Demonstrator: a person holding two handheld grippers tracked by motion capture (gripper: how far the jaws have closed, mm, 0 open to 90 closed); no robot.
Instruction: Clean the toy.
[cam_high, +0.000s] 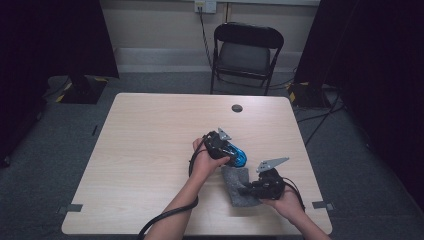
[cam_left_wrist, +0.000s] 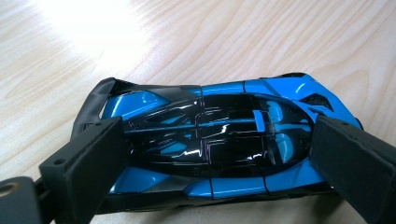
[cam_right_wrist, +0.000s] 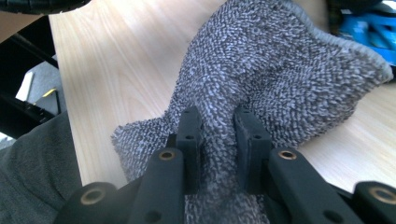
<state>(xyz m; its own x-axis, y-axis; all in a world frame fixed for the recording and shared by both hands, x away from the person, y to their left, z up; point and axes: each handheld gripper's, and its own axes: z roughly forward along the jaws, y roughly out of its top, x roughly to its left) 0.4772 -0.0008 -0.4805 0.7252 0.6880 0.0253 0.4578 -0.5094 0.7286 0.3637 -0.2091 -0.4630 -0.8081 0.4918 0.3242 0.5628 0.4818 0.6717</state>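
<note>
Toy car (cam_left_wrist: 219, 144): glossy blue body with black canopy and black trim, resting on the table (cam_high: 150, 150) right of centre. In the left gripper view its long axis runs across the frame, spanning jaw to jaw. The left gripper (cam_high: 227, 150) clamps it, one pad at each end. Grey knitted cloth (cam_right_wrist: 280, 74): lies just beside the car, toward the near edge. The right gripper (cam_right_wrist: 218, 135) pinches a raised fold of it, jaws nearly closed.

High view overlooks table (cam_high: 150, 150); claw views close, low.
</note>
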